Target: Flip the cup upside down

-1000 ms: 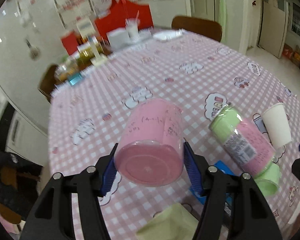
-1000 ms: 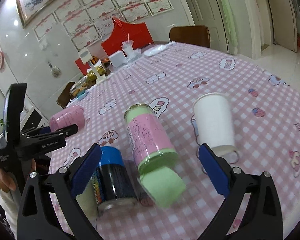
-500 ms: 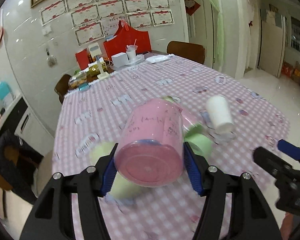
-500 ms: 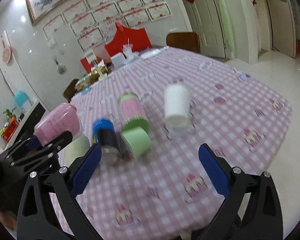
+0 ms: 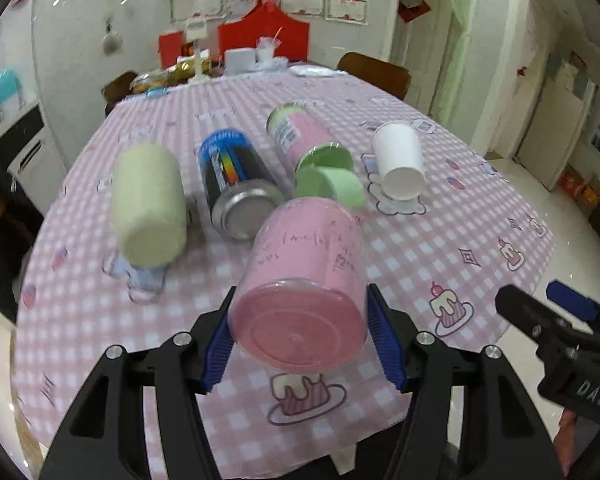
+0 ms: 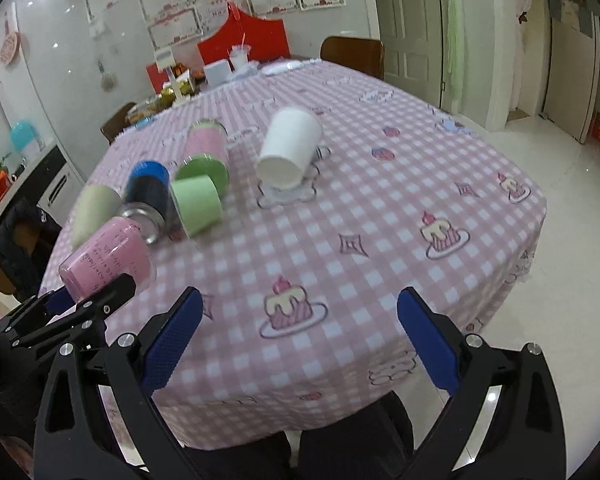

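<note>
Since a second ago the left gripper (image 5: 302, 338) has pulled back and up from the worktop (image 5: 440, 240), carrying the pink cup (image 5: 306, 280) with it, so the whole spread of objects now lies beyond the cup instead of beside it. The right gripper (image 6: 300, 332) has also drawn back, toward the near edge of the pink checked cloth.

The left jaws are clamped on the pink cup near its base, blue pads pressed to either side. The cup is held in the air, tipped on its side with its closed base facing the left camera and its mouth pointing away toward the table.

The right jaws stand wide apart with nothing between them, over the cloth's near edge.

On the worktop lie a cream cup (image 5: 148, 204), a blue can (image 5: 236, 184), a pink-and-green can (image 5: 304, 136), a green cup (image 5: 330, 188) just in front of that can, and a white paper cup (image 5: 398, 160) off to the right, all on their sides.
</note>
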The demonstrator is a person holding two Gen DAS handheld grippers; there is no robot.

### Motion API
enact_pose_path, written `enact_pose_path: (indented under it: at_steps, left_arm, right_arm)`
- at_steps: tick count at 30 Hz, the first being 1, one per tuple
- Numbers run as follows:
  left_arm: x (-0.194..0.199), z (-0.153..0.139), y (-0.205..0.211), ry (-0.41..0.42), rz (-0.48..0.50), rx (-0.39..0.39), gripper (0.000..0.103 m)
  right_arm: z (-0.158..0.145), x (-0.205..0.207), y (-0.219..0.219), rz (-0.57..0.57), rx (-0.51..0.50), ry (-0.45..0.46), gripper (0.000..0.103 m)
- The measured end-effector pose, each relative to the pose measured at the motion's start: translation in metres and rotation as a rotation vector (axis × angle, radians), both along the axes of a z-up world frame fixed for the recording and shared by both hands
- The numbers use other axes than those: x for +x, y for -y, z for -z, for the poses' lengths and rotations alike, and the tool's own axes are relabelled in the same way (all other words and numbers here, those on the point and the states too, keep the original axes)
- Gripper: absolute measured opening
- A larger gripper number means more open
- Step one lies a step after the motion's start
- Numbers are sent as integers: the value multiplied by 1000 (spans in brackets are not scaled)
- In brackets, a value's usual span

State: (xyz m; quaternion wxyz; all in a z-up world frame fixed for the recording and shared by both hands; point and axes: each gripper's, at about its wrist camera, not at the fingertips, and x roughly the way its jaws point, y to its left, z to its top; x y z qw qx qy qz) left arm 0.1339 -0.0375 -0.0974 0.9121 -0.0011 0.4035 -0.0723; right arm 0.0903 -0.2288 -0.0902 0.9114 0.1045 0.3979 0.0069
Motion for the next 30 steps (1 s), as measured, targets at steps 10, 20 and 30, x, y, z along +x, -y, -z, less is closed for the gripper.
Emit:
enact_pose_path:
  at_steps: [10,20,30]
  left_arm:
    - [0,23,22,22,-8,27,62]
    - [4,34,29,-39,-3,25,69]
    - [-5,14,23,14,1,22,69]
  right_arm:
    - [22,9,6,-14,12,-69,94]
    - [23,4,27,31,35,-79,94]
    - [13,-4,32,46,74,-66,94]
